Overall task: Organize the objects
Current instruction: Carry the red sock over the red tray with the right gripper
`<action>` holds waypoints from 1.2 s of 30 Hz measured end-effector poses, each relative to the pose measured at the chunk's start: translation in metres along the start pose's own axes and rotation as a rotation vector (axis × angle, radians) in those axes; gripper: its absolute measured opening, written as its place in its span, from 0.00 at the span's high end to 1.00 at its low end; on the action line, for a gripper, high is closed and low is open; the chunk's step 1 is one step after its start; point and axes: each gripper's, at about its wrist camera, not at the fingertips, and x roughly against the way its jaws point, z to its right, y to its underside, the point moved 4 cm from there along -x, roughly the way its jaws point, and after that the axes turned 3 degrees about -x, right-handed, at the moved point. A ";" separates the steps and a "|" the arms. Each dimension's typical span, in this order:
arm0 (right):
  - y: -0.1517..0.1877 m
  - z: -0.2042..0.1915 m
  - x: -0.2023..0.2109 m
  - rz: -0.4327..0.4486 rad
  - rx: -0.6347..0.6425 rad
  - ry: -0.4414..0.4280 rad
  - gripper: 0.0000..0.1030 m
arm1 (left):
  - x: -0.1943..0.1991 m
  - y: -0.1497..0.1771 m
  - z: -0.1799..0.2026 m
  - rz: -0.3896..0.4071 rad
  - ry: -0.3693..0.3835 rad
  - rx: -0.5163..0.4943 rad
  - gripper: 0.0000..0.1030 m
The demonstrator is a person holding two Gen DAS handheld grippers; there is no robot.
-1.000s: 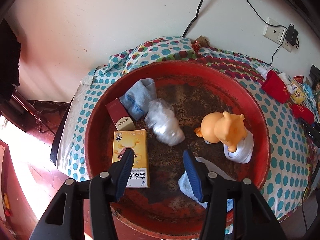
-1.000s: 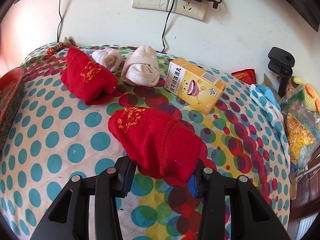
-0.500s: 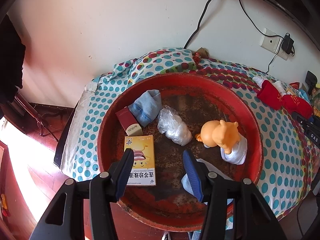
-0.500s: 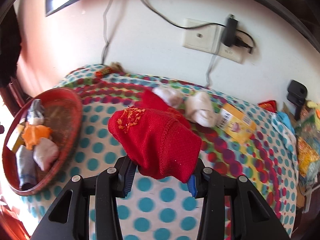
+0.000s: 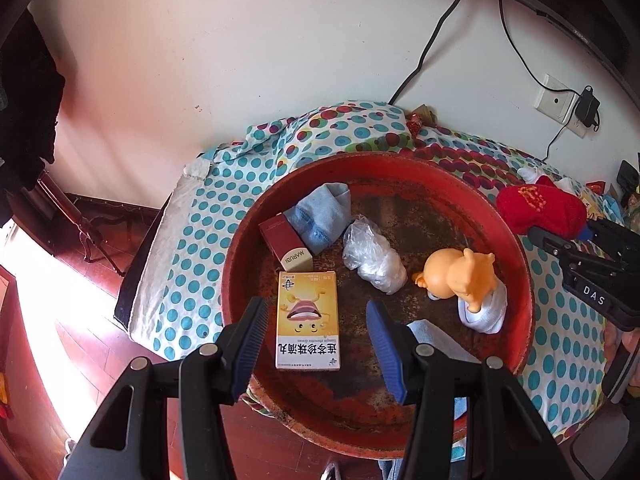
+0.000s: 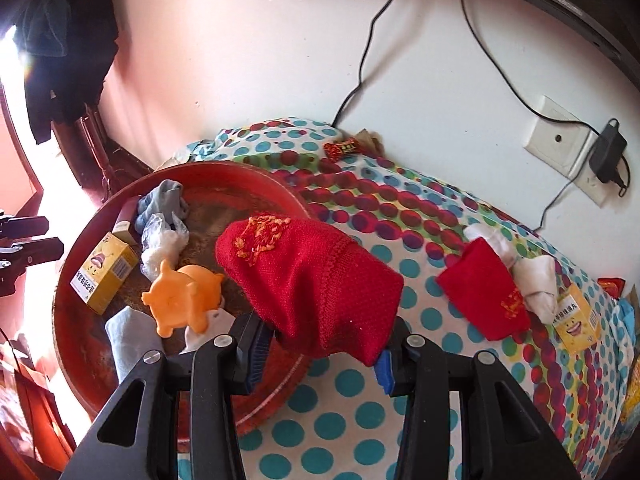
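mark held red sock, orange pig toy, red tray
held red sock (image 6: 312, 280), right wrist view, middle of the knit body
orange pig toy (image 6: 182, 294), right wrist view, its back
red tray (image 5: 400, 160), left wrist view, far rim

Left wrist view: from above and near side of round red tray, facing steeply down and forward toward white wall; close, tray fills middle of frame, own fingers at bottom.

Right wrist view: from over dotted tablecloth just right of tray, facing down and forward toward same wall; nearer to cloth than to tray.

Shared: tray with orange toy and yellow box, cloth, wall socket, red sock.
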 end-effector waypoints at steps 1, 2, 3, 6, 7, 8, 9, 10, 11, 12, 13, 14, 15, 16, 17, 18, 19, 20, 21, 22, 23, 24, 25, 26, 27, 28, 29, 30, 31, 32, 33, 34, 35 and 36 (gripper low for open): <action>-0.002 -0.005 -0.003 -0.004 0.008 -0.008 0.61 | 0.000 0.000 -0.002 -0.001 -0.003 0.004 0.49; -0.005 -0.011 -0.007 -0.009 0.015 -0.015 0.61 | 0.000 0.001 -0.005 -0.002 -0.004 0.010 0.49; -0.007 -0.015 -0.008 -0.012 0.023 -0.017 0.61 | 0.000 0.001 -0.007 -0.003 -0.005 0.017 0.49; -0.013 -0.026 -0.017 -0.019 0.042 -0.022 0.61 | 0.001 0.001 -0.014 -0.003 -0.007 0.032 0.49; -0.015 -0.030 -0.021 -0.026 0.042 -0.026 0.61 | 0.001 0.001 -0.016 -0.004 -0.008 0.036 0.49; -0.016 -0.032 -0.025 -0.031 0.044 -0.027 0.61 | 0.001 0.001 -0.018 -0.004 -0.009 0.040 0.49; -0.017 -0.035 -0.028 -0.036 0.048 -0.025 0.61 | 0.001 0.001 -0.019 -0.004 -0.009 0.045 0.49; -0.018 -0.037 -0.032 -0.042 0.053 -0.022 0.61 | 0.001 0.002 -0.021 -0.005 -0.010 0.047 0.49; -0.019 -0.039 -0.036 -0.048 0.054 -0.021 0.61 | 0.001 0.002 -0.022 -0.004 -0.011 0.048 0.49; -0.019 -0.040 -0.039 -0.052 0.053 -0.023 0.61 | 0.001 0.002 -0.023 -0.004 -0.011 0.052 0.49; -0.020 -0.042 -0.042 -0.060 0.051 -0.026 0.61 | 0.001 0.002 -0.024 -0.006 -0.010 0.054 0.49; -0.021 -0.043 -0.046 -0.067 0.046 -0.030 0.60 | 0.000 0.002 -0.025 -0.006 -0.010 0.055 0.49; -0.021 -0.044 -0.048 -0.072 0.043 -0.030 0.60 | 0.000 0.002 -0.025 -0.007 -0.010 0.055 0.49; -0.022 -0.044 -0.051 -0.077 0.045 -0.028 0.60 | 0.000 0.002 -0.026 -0.009 -0.009 0.057 0.49; -0.022 -0.045 -0.053 -0.081 0.049 -0.024 0.60 | -0.001 0.002 -0.026 -0.011 -0.009 0.058 0.49; -0.022 -0.046 -0.055 -0.083 0.050 -0.023 0.60 | -0.001 0.002 -0.026 -0.011 -0.008 0.058 0.49; -0.022 -0.046 -0.057 -0.087 0.050 -0.024 0.59 | -0.002 0.002 -0.026 -0.012 -0.006 0.057 0.49; -0.021 -0.047 -0.059 -0.094 0.052 -0.023 0.59 | -0.002 0.002 -0.026 -0.014 -0.005 0.058 0.49; -0.021 -0.046 -0.060 -0.097 0.053 -0.017 0.59 | -0.003 0.003 -0.025 -0.017 -0.005 0.058 0.49; -0.021 -0.046 -0.061 -0.096 0.053 -0.013 0.58 | -0.004 0.003 -0.025 -0.019 -0.004 0.057 0.49; -0.021 -0.046 -0.063 -0.099 0.054 -0.014 0.55 | -0.005 0.003 -0.024 -0.020 -0.003 0.056 0.49; -0.021 -0.046 -0.064 -0.104 0.052 -0.015 0.53 | -0.005 0.003 -0.024 -0.023 -0.003 0.055 0.49; -0.021 -0.046 -0.064 -0.103 0.046 -0.017 0.51 | -0.006 0.004 -0.023 -0.025 -0.002 0.052 0.49; -0.021 -0.045 -0.064 -0.101 0.038 -0.025 0.47 | -0.006 0.004 -0.022 -0.025 -0.001 0.049 0.49; -0.020 -0.045 -0.063 -0.097 0.031 -0.029 0.46 | -0.007 0.004 -0.021 -0.027 -0.001 0.047 0.49; -0.021 -0.044 -0.062 -0.093 0.023 -0.028 0.40 | -0.008 0.004 -0.019 -0.029 -0.002 0.045 0.49; -0.020 -0.043 -0.060 -0.085 0.015 -0.028 0.34 | -0.008 0.004 -0.018 -0.030 -0.002 0.042 0.49; -0.020 -0.043 -0.057 -0.076 0.011 -0.030 0.33 | -0.009 0.004 -0.017 -0.032 -0.001 0.038 0.49; -0.020 -0.042 -0.054 -0.069 0.009 -0.030 0.32 | -0.009 0.004 -0.015 -0.035 -0.001 0.035 0.49; -0.019 -0.041 -0.052 -0.066 0.008 -0.029 0.32 | -0.010 0.004 -0.014 -0.037 -0.001 0.030 0.49; -0.019 -0.039 -0.049 -0.062 0.004 -0.031 0.31 | -0.011 0.005 -0.012 -0.040 0.001 0.024 0.49; -0.017 -0.037 -0.045 -0.056 -0.002 -0.036 0.31 | -0.012 0.005 -0.009 -0.043 0.002 0.018 0.49; -0.016 -0.033 -0.041 -0.048 -0.012 -0.040 0.30 | -0.013 0.005 -0.006 -0.045 0.003 0.012 0.49; -0.014 -0.029 -0.036 -0.038 -0.024 -0.044 0.29 | -0.013 0.005 -0.004 -0.046 0.004 0.006 0.49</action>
